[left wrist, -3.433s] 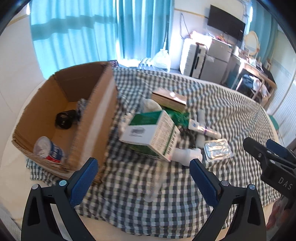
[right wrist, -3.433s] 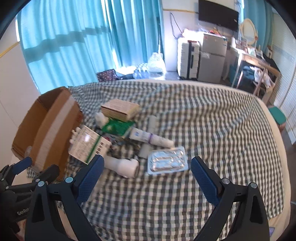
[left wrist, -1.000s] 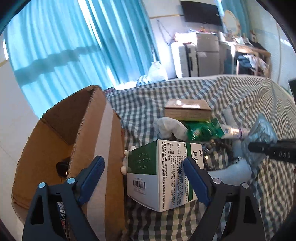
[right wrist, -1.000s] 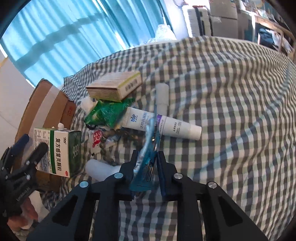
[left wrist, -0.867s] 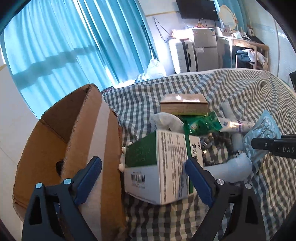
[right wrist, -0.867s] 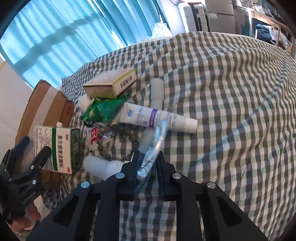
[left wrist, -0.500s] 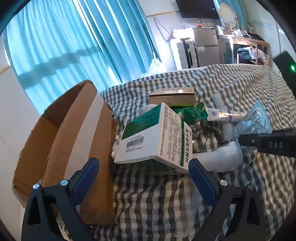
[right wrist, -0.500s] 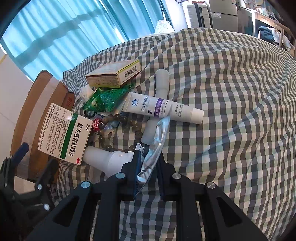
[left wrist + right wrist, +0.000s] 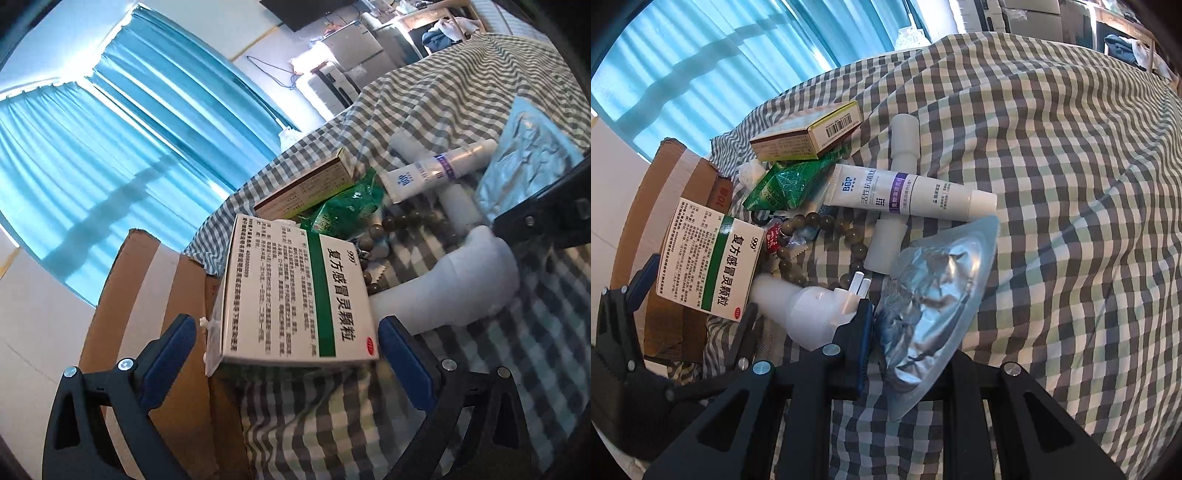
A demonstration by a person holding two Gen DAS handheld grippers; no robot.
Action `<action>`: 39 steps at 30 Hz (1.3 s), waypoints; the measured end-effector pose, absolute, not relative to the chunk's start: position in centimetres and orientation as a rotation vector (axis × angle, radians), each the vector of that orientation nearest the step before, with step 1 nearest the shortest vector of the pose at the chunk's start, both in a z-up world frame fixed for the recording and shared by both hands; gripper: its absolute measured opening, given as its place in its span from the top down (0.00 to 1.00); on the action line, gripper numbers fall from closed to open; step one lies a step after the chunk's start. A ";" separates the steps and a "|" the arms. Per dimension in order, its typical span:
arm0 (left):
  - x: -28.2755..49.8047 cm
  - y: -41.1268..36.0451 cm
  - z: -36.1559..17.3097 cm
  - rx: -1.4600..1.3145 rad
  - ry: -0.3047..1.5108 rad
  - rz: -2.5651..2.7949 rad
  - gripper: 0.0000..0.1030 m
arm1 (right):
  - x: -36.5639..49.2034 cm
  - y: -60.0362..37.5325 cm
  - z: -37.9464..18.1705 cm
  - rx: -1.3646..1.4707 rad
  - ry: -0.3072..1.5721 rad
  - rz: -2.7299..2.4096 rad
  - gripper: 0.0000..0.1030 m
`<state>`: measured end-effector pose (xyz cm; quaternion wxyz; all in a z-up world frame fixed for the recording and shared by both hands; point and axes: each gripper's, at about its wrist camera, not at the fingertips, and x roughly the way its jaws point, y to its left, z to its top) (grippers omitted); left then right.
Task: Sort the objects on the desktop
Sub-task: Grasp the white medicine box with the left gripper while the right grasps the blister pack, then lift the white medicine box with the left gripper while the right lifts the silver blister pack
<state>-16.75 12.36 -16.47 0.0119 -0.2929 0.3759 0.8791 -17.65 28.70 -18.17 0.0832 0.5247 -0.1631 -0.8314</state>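
Medicine box point(image 9: 295, 295) has tipped flat since a second ago, beside cardboard box point(image 9: 155, 332); left tool point(image 9: 284, 350) spread wide around it. Right tool point(image 9: 882, 354) clamps foil blister pack point(image 9: 931, 295), lifted for sorting.

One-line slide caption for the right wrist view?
Right gripper clamps a foil blister pack above cluttered checked cloth.

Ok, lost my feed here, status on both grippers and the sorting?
Left gripper open, fingers either side of the green-and-white medicine box. Right gripper shut on the foil blister pack. White bottle close beside the right fingers.
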 end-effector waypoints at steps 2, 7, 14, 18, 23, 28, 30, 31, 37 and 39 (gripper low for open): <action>-17.6 11.6 -16.1 -0.948 1.113 2.757 0.04 | -17.7 28.6 -18.2 1.567 -0.485 -2.482 0.84; -18.6 8.8 -13.3 -0.966 0.887 2.849 0.17 | -17.8 28.3 -18.0 1.565 -0.473 -2.484 0.84; -18.5 6.0 -9.4 -0.929 0.623 2.911 0.20 | -17.6 28.1 -17.6 1.561 -0.459 -2.491 0.84; -17.8 4.6 -6.8 -0.896 0.425 2.915 0.21 | -17.2 28.2 -16.7 1.547 -0.455 -2.498 0.84; -15.7 3.4 -4.8 -0.960 0.129 2.829 0.21 | -16.3 28.4 -15.5 1.525 -0.441 -2.514 0.84; -13.7 3.1 -6.2 -1.092 -0.007 2.742 0.21 | -14.5 28.8 -14.7 1.537 -0.385 -2.537 0.84; -13.3 3.3 -7.6 -1.166 0.012 2.716 0.20 | -14.0 29.1 -14.6 1.544 -0.385 -2.537 0.84; -13.3 3.4 -8.3 -1.198 0.021 2.710 0.20 | -13.7 29.2 -14.7 1.545 -0.385 -2.540 0.84; -14.1 3.8 -11.6 -1.364 0.146 2.743 0.16 | -13.1 29.2 -16.0 1.593 -0.386 -2.522 0.84; -14.3 3.6 -12.1 -1.367 0.142 2.745 0.16 | -13.2 29.1 -16.2 1.600 -0.389 -2.519 0.84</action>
